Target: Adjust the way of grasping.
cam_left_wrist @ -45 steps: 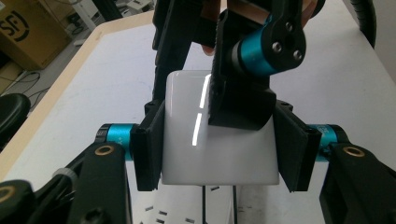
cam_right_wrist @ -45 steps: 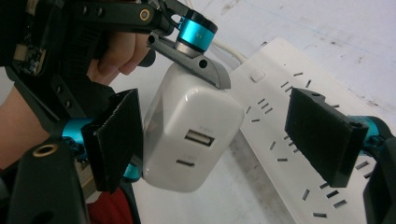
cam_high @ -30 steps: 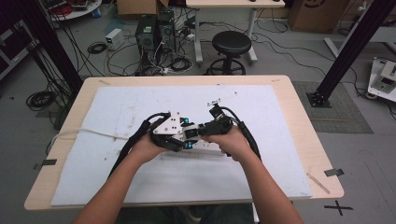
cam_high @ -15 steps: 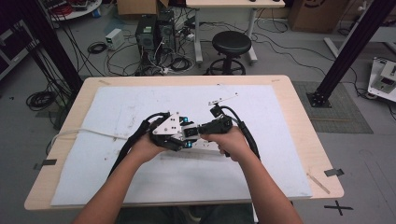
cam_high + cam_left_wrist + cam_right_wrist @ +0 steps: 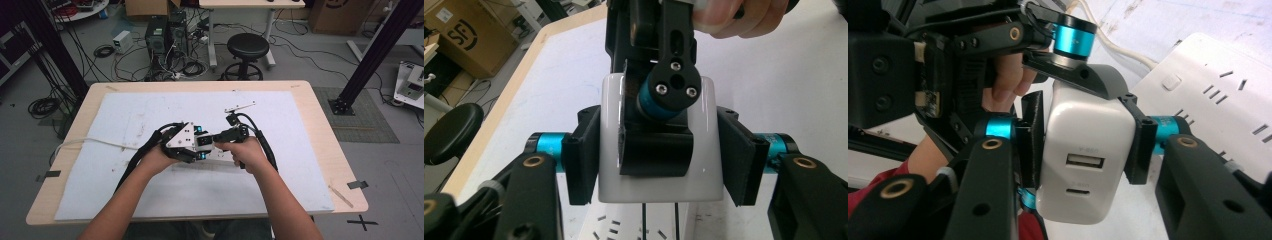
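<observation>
A white USB charger block [image 5: 1088, 160] is held between both grippers above the middle of the table. My right gripper [image 5: 1085, 150] is shut on its two sides, having just closed in; its port face looks toward that camera. My left gripper [image 5: 659, 155] grips the other pair of sides. Its jaws have just eased open a little, but both pads [image 5: 584, 155] still lie against the block. One right finger [image 5: 655, 152] crosses the block's front. In the high view the left gripper [image 5: 200, 145] and right gripper [image 5: 214, 141] meet tip to tip.
A white power strip [image 5: 1218, 100] lies on the white mat [image 5: 150, 115] just under the hands, and its white cable [image 5: 95, 142] runs off to the left table edge. Past the far edge of the table stand a black stool [image 5: 247, 47] and tangled floor cables.
</observation>
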Motion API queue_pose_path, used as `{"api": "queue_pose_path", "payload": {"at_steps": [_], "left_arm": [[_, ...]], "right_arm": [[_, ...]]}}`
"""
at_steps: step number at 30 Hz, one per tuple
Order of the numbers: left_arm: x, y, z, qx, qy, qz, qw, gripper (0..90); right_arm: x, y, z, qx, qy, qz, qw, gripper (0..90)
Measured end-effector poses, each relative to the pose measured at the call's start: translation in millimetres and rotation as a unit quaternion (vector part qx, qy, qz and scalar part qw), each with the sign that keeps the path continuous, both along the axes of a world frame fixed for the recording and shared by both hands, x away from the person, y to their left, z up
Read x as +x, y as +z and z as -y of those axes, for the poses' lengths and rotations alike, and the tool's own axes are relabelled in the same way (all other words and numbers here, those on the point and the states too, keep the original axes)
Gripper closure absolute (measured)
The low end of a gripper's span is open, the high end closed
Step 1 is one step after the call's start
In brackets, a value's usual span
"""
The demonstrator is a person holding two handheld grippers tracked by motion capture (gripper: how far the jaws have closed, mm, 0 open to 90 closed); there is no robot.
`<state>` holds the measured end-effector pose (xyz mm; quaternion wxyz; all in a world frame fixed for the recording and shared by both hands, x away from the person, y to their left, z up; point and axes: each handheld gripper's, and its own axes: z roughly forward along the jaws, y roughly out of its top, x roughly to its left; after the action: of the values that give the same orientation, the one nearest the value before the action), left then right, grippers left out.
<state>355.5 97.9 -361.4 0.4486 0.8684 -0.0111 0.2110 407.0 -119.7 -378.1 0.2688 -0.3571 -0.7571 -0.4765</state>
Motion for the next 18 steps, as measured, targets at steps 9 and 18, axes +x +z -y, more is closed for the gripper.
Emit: {"api": "queue_pose_path", "payload": {"at_steps": [9,18], "left_arm": [[1.3,1.8,-4.0,-0.013,0.023,-0.003,0.9996,24.9],[2.3,7.6,-13.1,-0.025,0.033,-0.017,0.999,19.8]], "right_arm": [[1.4,0.5,5.1,-0.003,-0.008,-0.006,0.9999,63.0],[3.1,3.7,15.6,-0.015,-0.031,0.006,0.9994,63.2]]}}
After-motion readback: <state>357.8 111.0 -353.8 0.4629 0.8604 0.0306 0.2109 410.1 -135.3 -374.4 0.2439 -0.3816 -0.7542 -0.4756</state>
